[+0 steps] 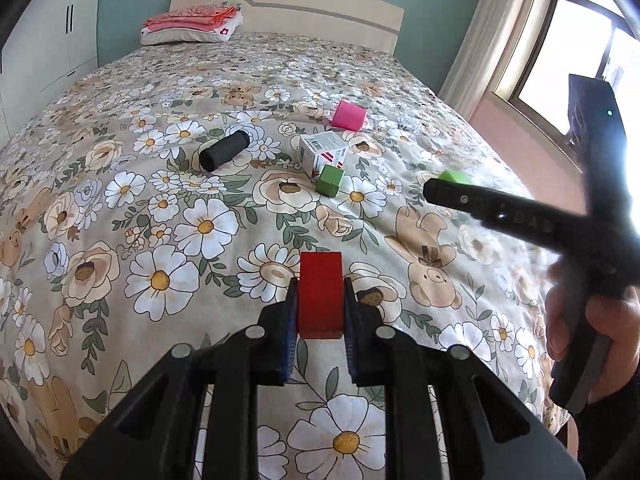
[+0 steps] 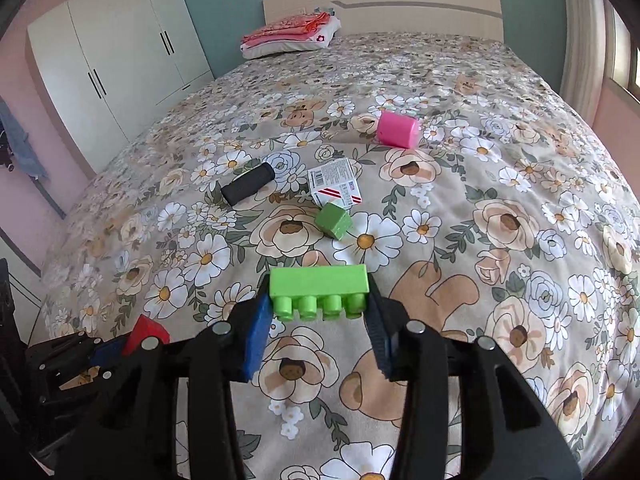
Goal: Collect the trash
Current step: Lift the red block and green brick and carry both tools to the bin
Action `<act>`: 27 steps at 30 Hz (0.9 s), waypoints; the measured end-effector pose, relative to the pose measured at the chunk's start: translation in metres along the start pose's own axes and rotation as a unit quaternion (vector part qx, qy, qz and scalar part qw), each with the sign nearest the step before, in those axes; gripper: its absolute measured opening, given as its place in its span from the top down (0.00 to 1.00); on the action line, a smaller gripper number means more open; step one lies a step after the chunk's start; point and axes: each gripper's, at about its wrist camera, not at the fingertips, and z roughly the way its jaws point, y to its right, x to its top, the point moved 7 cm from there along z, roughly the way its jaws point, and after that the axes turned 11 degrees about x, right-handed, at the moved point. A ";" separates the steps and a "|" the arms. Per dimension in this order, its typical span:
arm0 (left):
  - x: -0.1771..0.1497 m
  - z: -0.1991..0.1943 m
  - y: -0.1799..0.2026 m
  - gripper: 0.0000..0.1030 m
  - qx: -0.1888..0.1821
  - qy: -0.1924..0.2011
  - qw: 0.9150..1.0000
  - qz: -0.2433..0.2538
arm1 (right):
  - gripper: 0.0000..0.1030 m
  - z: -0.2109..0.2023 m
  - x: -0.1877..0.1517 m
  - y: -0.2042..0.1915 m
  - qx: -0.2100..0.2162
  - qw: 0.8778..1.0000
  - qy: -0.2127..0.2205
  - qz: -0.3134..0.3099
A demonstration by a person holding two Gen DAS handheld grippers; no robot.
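Note:
My left gripper point(image 1: 320, 300) is shut on a red block point(image 1: 321, 292), held above the flowered bedspread point(image 1: 120, 184). My right gripper point(image 2: 320, 300) is shut on a bright green toy brick point(image 2: 319, 286) with round studs facing me. In the left wrist view the right gripper point(image 1: 436, 192) shows at the right with the green brick point(image 1: 454, 177) at its tip. Ahead on the bed lie a dark green cube point(image 2: 333, 220), a small white carton point(image 2: 335, 187), a black cylinder point(image 2: 247, 183) and a pink cylinder point(image 2: 397, 129). The red block also shows in the right wrist view point(image 2: 146, 330).
Folded pink bedding on a pillow point(image 2: 290, 36) lies by the headboard point(image 2: 380, 4). A white wardrobe point(image 2: 116, 64) stands left of the bed. A window and curtain point(image 1: 500, 40) are on the right. The bed's right edge point(image 1: 532, 196) drops off near the wall.

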 end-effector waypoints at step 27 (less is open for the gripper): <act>-0.026 -0.271 0.000 0.78 0.009 0.175 0.984 0.030 | 0.57 -0.314 -0.072 -0.149 -0.048 0.980 0.156 -0.112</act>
